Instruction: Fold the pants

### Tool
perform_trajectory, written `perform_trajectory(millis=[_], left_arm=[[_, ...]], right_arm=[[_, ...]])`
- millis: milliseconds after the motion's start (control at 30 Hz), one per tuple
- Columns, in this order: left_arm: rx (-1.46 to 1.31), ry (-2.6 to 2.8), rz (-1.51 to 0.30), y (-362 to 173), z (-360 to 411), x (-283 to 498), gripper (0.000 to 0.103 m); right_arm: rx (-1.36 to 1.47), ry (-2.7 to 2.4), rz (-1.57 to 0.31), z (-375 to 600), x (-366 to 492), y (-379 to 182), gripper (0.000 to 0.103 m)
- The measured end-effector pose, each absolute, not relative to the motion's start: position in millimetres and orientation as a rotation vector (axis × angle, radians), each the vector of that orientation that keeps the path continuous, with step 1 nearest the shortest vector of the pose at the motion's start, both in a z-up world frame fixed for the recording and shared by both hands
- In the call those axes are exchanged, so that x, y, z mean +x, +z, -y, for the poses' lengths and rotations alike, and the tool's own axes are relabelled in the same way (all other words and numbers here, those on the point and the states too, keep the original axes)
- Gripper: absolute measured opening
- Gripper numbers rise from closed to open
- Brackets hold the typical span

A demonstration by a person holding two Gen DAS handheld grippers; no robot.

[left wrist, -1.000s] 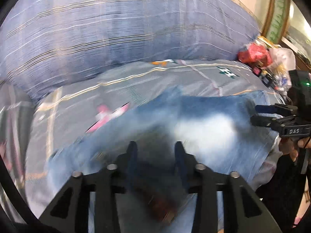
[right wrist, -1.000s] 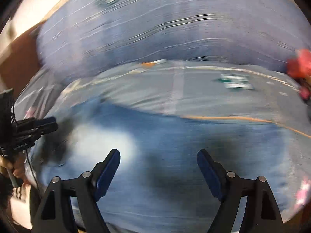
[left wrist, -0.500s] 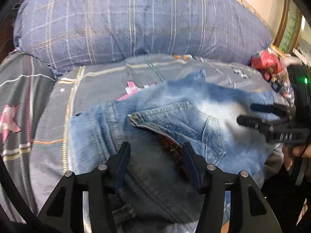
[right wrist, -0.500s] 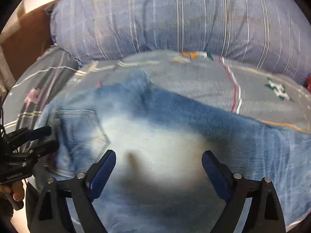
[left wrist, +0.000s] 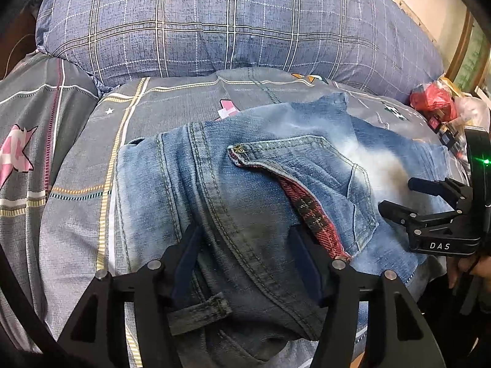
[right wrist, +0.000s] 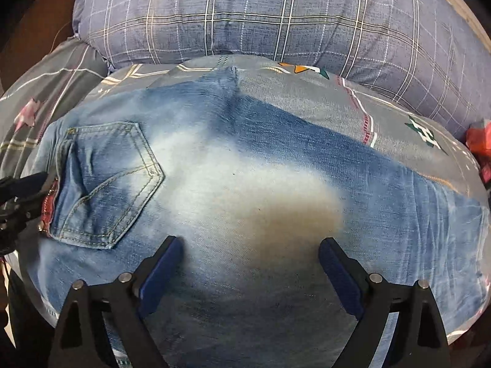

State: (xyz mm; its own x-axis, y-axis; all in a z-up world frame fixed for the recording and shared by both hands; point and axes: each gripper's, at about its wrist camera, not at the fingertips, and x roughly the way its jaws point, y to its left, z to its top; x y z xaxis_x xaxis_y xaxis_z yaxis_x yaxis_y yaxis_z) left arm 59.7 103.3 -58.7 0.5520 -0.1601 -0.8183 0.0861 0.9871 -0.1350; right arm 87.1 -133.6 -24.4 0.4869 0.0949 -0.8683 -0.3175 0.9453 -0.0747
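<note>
In the left wrist view, the left gripper [left wrist: 245, 242] is pointing down at a pair of blue jeans [left wrist: 214, 184] that are lying spread over a grey patterned bedsheet [left wrist: 76, 184]. Its jaws have just been opening and are standing apart over the waistband area, with denim and a thick seam lying between them; the pads are not pressing on the cloth. A belt loop [left wrist: 199, 309] is lying near the left finger. A back pocket [left wrist: 322, 178] with a red plaid lining [left wrist: 316, 217] along its edge is sitting to the right of the jaws. Farther right, the right gripper [left wrist: 396, 194] is hovering over the faded part of the jeans, its fingers apart, with a hand [left wrist: 469, 266] showing below it. A large blue checked pillow [left wrist: 214, 24] is lying across the far side, and a red plastic bag [left wrist: 432, 101] is sitting at the far right.

In the right wrist view, the right gripper [right wrist: 250, 260] is standing wide open above the pale, washed-out seat of the jeans [right wrist: 245, 184], holding nothing; its blue pads [right wrist: 159, 273] are clear of each other with only flat denim beneath. The back pocket [right wrist: 107, 184] is lying to the left, and the left gripper [right wrist: 24, 187] is reaching in at the left edge beside it. The checked pillow [right wrist: 276, 15] is filling the far side, and the bedsheet [right wrist: 399, 116] is showing beyond the jeans.
</note>
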Motion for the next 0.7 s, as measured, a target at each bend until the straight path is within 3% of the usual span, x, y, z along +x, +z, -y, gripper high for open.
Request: perform_trajectory(millis=[700], left_arm=[[-0.039,-0.114,-0.989,-40,-93,61,0.063]], right_arm=[[-0.242,0.260,-1.017,134,87,-27,0.095]])
